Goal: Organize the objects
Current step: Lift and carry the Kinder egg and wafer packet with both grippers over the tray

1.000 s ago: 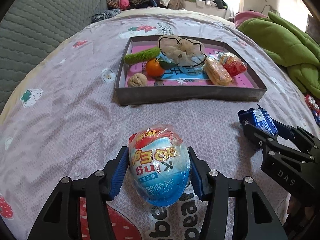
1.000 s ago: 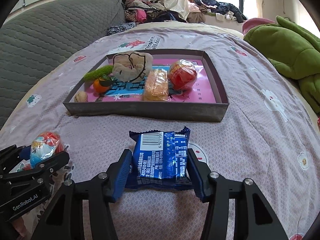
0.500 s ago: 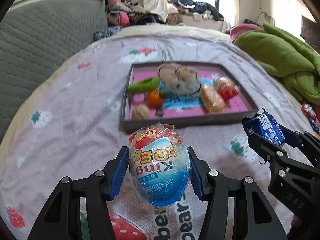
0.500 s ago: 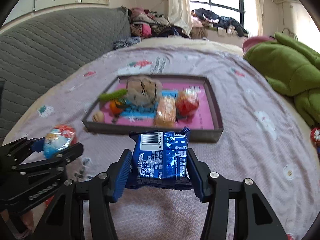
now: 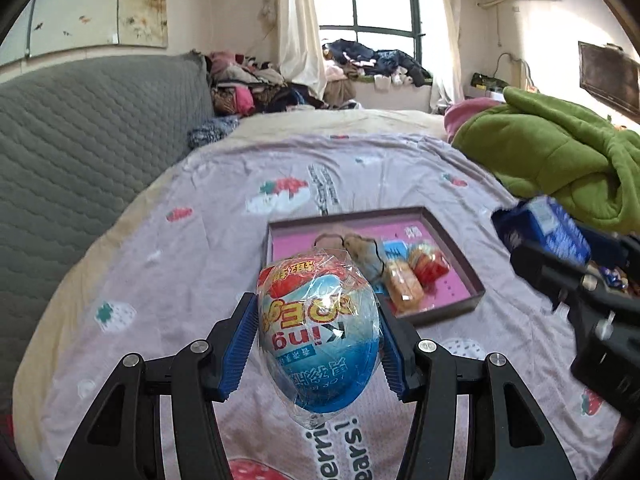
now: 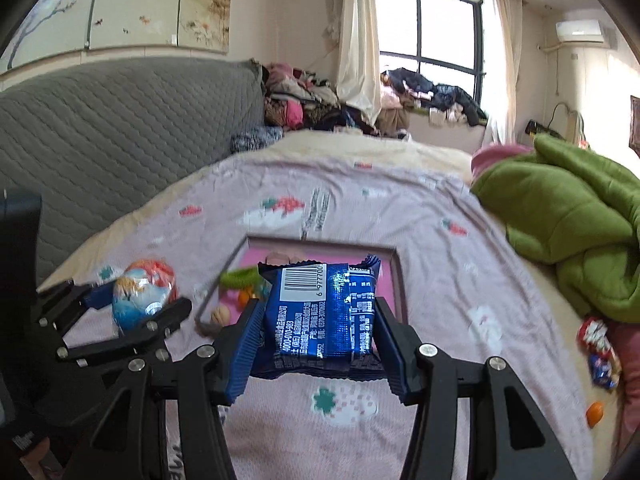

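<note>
While its blue pads press either side of a wrapped egg (image 5: 318, 332), the left gripper (image 5: 318, 344) hangs above the bedspread (image 5: 168, 280). The right gripper (image 6: 316, 340) clamps a blue packet (image 6: 324, 316). Beyond both jaws lies the tray (image 5: 452, 240) of snacks.

Both grippers are higher above the bedspread (image 5: 168, 264) than a second ago: the left gripper (image 5: 318, 336) carries its wrapped toy egg (image 5: 318, 332) up, the right gripper (image 6: 316, 332) its blue snack packet (image 6: 324, 312). The tray (image 5: 460, 256) looks smaller and farther below, and more of the window (image 6: 444, 28) shows.
</note>
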The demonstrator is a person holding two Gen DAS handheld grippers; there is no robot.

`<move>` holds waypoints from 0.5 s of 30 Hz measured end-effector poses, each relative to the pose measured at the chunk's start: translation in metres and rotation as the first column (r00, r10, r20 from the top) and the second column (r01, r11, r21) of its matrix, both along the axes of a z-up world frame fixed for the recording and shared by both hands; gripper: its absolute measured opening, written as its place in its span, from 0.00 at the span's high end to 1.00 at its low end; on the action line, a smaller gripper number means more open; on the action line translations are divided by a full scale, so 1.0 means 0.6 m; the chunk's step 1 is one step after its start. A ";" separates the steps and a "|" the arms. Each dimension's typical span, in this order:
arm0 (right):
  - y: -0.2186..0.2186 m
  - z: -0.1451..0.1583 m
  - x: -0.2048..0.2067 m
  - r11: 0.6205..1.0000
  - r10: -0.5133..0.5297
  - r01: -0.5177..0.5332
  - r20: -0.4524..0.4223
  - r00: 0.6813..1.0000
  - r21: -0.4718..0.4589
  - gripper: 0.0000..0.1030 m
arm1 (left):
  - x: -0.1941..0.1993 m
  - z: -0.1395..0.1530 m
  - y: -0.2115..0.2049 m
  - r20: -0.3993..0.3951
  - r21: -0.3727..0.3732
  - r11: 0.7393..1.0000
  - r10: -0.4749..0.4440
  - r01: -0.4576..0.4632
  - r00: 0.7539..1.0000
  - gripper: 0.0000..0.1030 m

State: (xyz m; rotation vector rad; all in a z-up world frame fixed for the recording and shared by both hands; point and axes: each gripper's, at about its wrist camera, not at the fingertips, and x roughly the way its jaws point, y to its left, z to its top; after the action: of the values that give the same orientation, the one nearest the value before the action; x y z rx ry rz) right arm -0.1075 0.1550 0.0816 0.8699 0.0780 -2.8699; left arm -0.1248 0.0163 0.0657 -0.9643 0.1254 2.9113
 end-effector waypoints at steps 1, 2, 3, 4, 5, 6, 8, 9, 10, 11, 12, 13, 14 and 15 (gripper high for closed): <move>0.000 0.010 -0.002 1.000 0.000 0.000 -0.014 1.000 -0.007 0.47 | -0.002 0.006 -0.001 -0.001 -0.002 1.000 -0.001 0.001 1.000 0.44; 0.000 0.019 -0.004 1.000 -0.003 0.002 -0.027 1.000 -0.018 0.47 | -0.004 0.012 -0.002 -0.004 -0.002 1.000 -0.001 0.001 1.000 0.44; 0.000 0.028 -0.007 0.999 -0.008 0.007 -0.043 0.999 -0.032 0.47 | -0.007 0.017 -0.001 -0.007 -0.004 1.000 0.000 -0.001 1.000 0.44; 0.002 0.033 -0.009 0.999 -0.011 0.008 -0.052 0.999 -0.040 0.47 | -0.010 0.021 -0.002 -0.009 -0.004 1.000 0.000 0.000 1.000 0.44; 0.003 0.039 -0.013 0.999 -0.015 0.012 -0.065 0.998 -0.051 0.47 | -0.016 0.026 -0.001 -0.012 -0.005 1.000 -0.001 0.001 1.000 0.44; 0.004 0.042 -0.017 0.998 -0.016 0.011 -0.072 0.997 -0.059 0.47 | -0.020 0.029 0.000 -0.014 -0.007 1.000 -0.002 0.001 1.000 0.44; 0.005 0.048 -0.027 0.997 -0.015 0.009 -0.083 0.996 -0.071 0.47 | -0.035 0.036 0.000 -0.020 -0.003 1.000 0.001 -0.001 1.000 0.44; 0.007 0.051 -0.032 0.997 -0.015 0.009 -0.088 0.996 -0.070 0.47 | -0.048 0.040 0.001 -0.019 0.000 1.000 0.002 -0.002 1.000 0.44; 0.008 0.053 -0.040 0.998 -0.014 0.008 -0.091 0.996 -0.068 0.47 | -0.058 0.043 -0.001 -0.017 0.004 1.000 0.005 -0.005 1.000 0.44; 0.009 0.054 -0.045 0.998 -0.015 0.009 -0.095 0.995 -0.067 0.47 | -0.071 0.048 -0.004 -0.018 0.015 1.000 0.012 -0.011 1.000 0.44; 0.011 0.056 -0.050 0.998 -0.018 0.011 -0.098 0.995 -0.067 0.47 | -0.081 0.052 -0.004 -0.022 0.023 1.000 0.016 -0.016 1.000 0.44; 0.015 0.057 -0.056 0.997 -0.022 0.014 -0.102 0.995 -0.070 0.47 | -0.093 0.057 -0.004 -0.029 0.029 0.999 0.019 -0.018 0.999 0.44; 0.020 0.058 -0.062 0.997 -0.025 0.017 -0.107 0.994 -0.075 0.47 | -0.101 0.060 -0.003 -0.035 0.027 0.999 0.020 -0.019 0.999 0.44; 0.024 0.058 -0.068 0.997 -0.027 0.019 -0.108 0.994 -0.077 0.47 | -0.113 0.061 -0.001 -0.039 0.026 0.999 0.021 -0.020 0.999 0.44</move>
State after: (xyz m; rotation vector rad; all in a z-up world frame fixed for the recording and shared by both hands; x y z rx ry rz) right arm -0.1482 0.1692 0.1161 0.7042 -0.0298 -2.9191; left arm -0.1924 0.0159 0.1024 -0.9102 0.0810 2.9445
